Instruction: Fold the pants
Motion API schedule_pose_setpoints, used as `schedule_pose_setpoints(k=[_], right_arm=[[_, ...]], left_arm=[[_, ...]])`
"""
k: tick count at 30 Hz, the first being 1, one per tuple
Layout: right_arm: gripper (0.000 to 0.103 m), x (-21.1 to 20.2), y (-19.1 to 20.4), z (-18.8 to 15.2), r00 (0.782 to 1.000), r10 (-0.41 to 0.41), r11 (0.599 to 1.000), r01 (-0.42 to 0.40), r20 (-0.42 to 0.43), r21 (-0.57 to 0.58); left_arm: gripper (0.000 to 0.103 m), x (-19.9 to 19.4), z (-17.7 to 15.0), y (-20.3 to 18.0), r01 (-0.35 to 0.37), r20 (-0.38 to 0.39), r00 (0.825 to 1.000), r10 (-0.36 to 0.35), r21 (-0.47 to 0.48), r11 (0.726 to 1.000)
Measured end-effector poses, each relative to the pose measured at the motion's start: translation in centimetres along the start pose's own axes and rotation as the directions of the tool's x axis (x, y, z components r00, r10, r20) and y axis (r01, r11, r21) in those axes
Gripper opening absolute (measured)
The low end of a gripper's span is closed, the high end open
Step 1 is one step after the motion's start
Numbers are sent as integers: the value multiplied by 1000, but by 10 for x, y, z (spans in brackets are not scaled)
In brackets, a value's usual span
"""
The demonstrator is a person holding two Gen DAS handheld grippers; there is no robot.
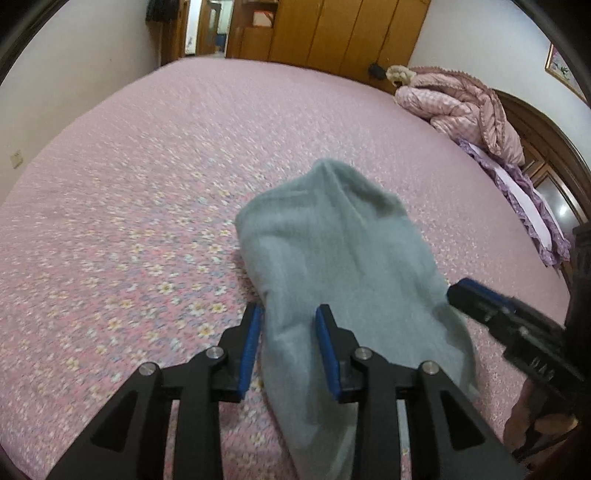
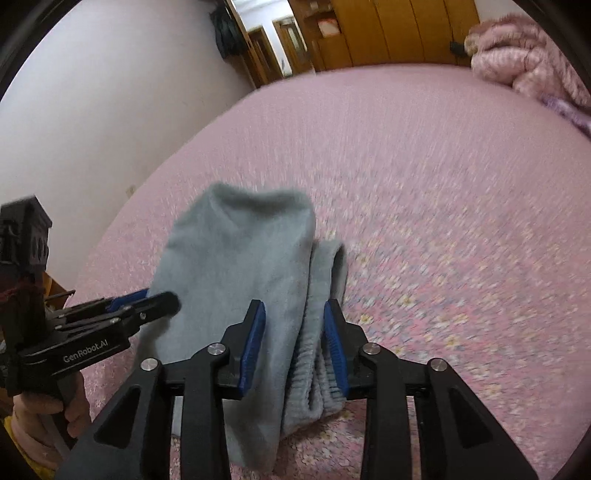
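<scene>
The grey-blue fleece pants (image 1: 343, 266) lie folded in a narrow bundle on the pink floral bedspread (image 1: 147, 166). My left gripper (image 1: 288, 321) is open, with the pants' near left edge between its blue pads. My right gripper (image 2: 295, 317) is open around the pants (image 2: 240, 266), with the ribbed waistband end (image 2: 317, 365) between its fingers. The right gripper also shows at the right of the left wrist view (image 1: 476, 299). The left gripper shows at the left of the right wrist view (image 2: 147, 302), at the pants' left edge.
A crumpled pink quilt (image 1: 461, 107) and a purple pillow (image 1: 532, 206) lie along the headboard at the far right. Wooden wardrobes (image 1: 351, 33) and a doorway stand beyond the bed. A white wall (image 2: 92, 110) runs along the bed's left side.
</scene>
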State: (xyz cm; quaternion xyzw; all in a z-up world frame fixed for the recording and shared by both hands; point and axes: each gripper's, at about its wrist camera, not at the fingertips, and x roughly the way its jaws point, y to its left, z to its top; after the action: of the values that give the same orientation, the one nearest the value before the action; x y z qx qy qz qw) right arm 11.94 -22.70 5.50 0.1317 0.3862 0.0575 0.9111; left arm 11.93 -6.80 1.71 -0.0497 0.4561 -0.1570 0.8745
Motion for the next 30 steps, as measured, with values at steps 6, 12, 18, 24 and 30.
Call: schedule_pose_setpoints(k=[6,12,18,24,30], right_arm=[[34,2,11,0,997,31,999,-32,-65,-16],[11,2,-2,-5,991,112,993,-108,-73,56],[11,-17,-19,-2,998,55,996,-53,-24,70],[15,12,-21,-16,996,3,1000,-1,-90,22],[17,-14,-26,-12,997,-11,1000,13,-80,21]], left_arm=[[32,-17,-7,-7,42,29,999,-41,-35,999],[32,-16,-10,-17,47,38,998,-46,-18,999],[31,-3,-14,-30,43,18,999,-43,10,999],[31,18,-18,-32,11,-19,1000,-11,0,1000],[31,6,-23,-29,-5,-19,1000,4,-15,1000]])
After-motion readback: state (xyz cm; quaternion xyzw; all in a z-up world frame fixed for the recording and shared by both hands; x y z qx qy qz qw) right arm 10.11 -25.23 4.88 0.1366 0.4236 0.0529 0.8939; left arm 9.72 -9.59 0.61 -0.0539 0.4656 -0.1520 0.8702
